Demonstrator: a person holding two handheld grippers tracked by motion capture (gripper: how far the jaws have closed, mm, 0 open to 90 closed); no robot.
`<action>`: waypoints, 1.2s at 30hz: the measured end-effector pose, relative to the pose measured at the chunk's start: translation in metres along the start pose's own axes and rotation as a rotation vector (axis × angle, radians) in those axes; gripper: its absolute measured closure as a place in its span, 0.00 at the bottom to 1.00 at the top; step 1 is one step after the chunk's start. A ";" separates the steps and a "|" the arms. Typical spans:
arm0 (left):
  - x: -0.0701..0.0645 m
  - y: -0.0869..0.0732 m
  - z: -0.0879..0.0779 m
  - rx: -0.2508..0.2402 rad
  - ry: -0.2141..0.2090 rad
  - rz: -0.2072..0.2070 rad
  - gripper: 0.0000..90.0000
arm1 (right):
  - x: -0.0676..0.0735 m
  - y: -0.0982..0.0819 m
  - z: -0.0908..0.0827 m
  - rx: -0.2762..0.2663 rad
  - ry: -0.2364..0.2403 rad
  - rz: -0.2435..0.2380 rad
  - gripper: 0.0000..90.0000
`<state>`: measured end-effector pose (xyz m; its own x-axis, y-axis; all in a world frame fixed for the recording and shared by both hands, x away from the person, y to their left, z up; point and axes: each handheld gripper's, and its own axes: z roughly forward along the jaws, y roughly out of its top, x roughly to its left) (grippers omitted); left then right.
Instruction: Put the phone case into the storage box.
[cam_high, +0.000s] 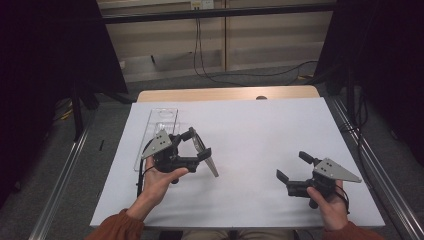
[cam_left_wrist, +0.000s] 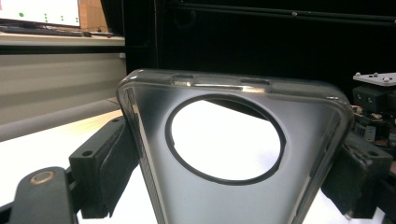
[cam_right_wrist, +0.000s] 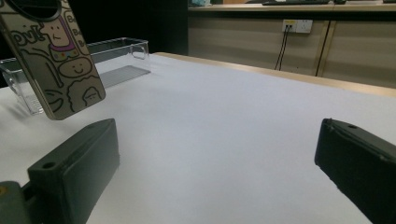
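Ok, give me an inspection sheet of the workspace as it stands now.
Surface: white table top, bare across the middle.
Job's things: phone case held off the table; clear plastic tray at the left.
Clutter: nothing seen.
Tools: left tool shut on the phone case's sides; right tool open, nothing between its jaws.
Cables: black cables on the floor beyond the table.
Surroundings: wall socket, dark curtains either side.

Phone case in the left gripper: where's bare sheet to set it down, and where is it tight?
Free: the wide white sheet between the left gripper, shut on the phone case, and the open right gripper; also the whole far strip toward the wooden table edge. Crowded: the left edge, where the clear plastic tray lies beside the left gripper.
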<state>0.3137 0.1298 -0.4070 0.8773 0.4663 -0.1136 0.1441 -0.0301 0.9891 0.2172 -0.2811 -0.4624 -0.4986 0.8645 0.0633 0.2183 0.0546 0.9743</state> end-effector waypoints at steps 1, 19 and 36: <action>0.001 0.001 -0.001 0.007 -0.017 0.000 0.16 | -0.002 -0.002 -0.002 0.002 -0.016 0.000 0.00; 0.008 0.006 -0.011 -0.028 0.095 -0.056 0.16 | -0.010 -0.008 -0.021 -0.011 -0.062 0.002 0.00; 0.014 0.022 -0.024 -0.044 0.163 -0.040 0.16 | -0.008 -0.010 -0.018 -0.009 -0.051 -0.002 0.00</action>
<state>0.3179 0.1564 -0.3850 0.7849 0.6037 -0.1395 0.1538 0.0284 0.9877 0.2039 -0.2975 -0.4685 -0.4551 0.8890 0.0507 0.2101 0.0519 0.9763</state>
